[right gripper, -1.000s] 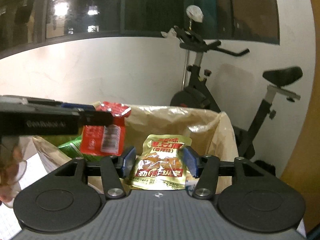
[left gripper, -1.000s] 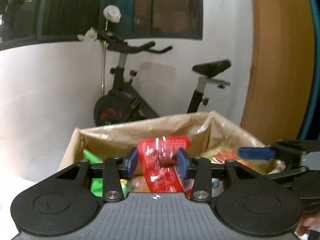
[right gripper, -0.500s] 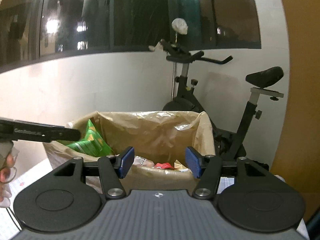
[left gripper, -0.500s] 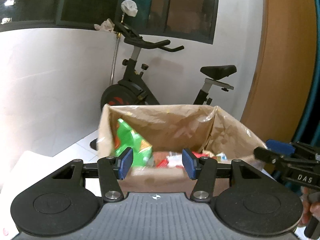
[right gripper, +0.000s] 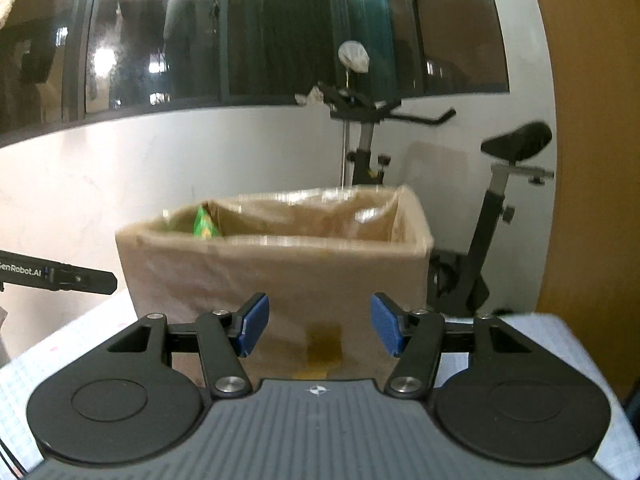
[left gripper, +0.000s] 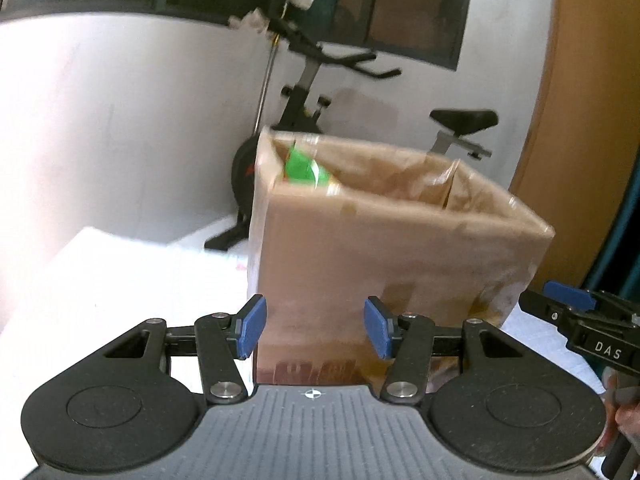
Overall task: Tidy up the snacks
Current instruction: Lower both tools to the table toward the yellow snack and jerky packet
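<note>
On a white tabletop [left gripper: 120, 280], seen from the left wrist camera, a brown cardboard box [left gripper: 400, 264] lined with crinkled brown plastic stands just beyond the left gripper [left gripper: 316, 330]. That gripper's blue-padded fingers [left gripper: 252, 328] are spread apart with nothing between them, only the box's near wall showing through the gap. A green snack bag [left gripper: 304, 170] pokes up at the far left corner of the box, tilted against the liner; whatever else lies inside is hidden below the rim. At the right edge, the right gripper [left gripper: 568, 300] reaches in beside the box's near right corner, with a hand [left gripper: 624, 416] on its handle. An exercise bike [left gripper: 312, 92] stands behind the box against a white wall.

From the right wrist camera, the same box [right gripper: 280, 280] sits centred ahead, its open top turned slightly toward the lens. The right gripper [right gripper: 320, 330] holds its blue fingers [right gripper: 384, 328] spread and empty, framing the near wall. The green snack bag [right gripper: 205, 224] shows at the box's far left corner, upright against the liner; the rest of the interior cannot be made out. The left gripper [right gripper: 100, 282] juts in from the left edge, short of the box. The exercise bike [right gripper: 500, 200] stands to the right behind it, beneath a dark window [right gripper: 280, 24].
</note>
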### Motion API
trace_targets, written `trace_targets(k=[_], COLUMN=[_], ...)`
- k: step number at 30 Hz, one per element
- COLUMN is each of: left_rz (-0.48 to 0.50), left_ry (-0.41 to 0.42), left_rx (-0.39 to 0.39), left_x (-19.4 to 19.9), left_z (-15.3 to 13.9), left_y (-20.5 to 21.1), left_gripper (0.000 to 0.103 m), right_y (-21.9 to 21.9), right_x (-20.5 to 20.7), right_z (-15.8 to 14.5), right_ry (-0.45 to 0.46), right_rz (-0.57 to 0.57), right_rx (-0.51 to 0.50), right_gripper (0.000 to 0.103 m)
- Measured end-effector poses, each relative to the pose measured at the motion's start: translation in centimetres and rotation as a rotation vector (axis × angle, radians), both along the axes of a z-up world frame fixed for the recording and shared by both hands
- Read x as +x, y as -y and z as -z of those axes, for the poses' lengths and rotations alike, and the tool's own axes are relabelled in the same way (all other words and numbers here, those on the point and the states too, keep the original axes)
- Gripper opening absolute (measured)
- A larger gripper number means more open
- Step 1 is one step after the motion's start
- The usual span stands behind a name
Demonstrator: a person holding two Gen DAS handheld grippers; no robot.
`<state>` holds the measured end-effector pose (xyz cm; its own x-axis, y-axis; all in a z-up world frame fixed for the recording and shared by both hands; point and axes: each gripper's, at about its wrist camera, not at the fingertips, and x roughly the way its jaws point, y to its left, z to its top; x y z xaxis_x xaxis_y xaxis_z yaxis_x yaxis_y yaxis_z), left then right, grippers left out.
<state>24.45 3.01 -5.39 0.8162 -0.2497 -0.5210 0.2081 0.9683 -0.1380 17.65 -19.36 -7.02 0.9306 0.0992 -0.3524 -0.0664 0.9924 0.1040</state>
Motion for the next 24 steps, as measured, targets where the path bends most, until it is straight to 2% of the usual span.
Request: trace_targets(k=[6, 12, 13, 15, 16, 24], left_rz=[-0.002, 0.004, 0.004, 0.003, 0.003, -0.008], left_ry=[-0.053, -0.082, -0.089, -0.102, -0.108, -0.141], left_rx=[0.003, 0.0, -0.002, -0.005, -0.008, -0.019], left_x=[0.7, 1.1, 1.1, 1.2, 1.2, 1.3], left_z=[2.6, 4.4, 4.8, 5.4, 5.7, 7.0], left_y=[-0.3, -0.7, -0.9, -0.9, -1.0, -2.0], left_gripper=[0.057, 0.057, 0.057, 0.057, 0.057, 0.057], right_y=[-0.4, -1.1, -1.4, -2.0, -2.3, -4.2], right_x=[0.5, 2.2, 2.6, 3.3, 3.7, 7.1], right_z=[3.5, 7.7, 8.3, 9.3, 9.7, 11.8], right_ry=[-0.098, -0.254, -0.275, -0.311, -0.323, -0.409], right_rz=[-0.013, -0.06, -0.072, -0.085, -0.083, -0.073], right_rx=[0.006, 0.013, 0.016, 0.016, 0.014, 0.037], right_gripper=[0.06, 0.06, 0.061, 0.076, 0.079, 0.081])
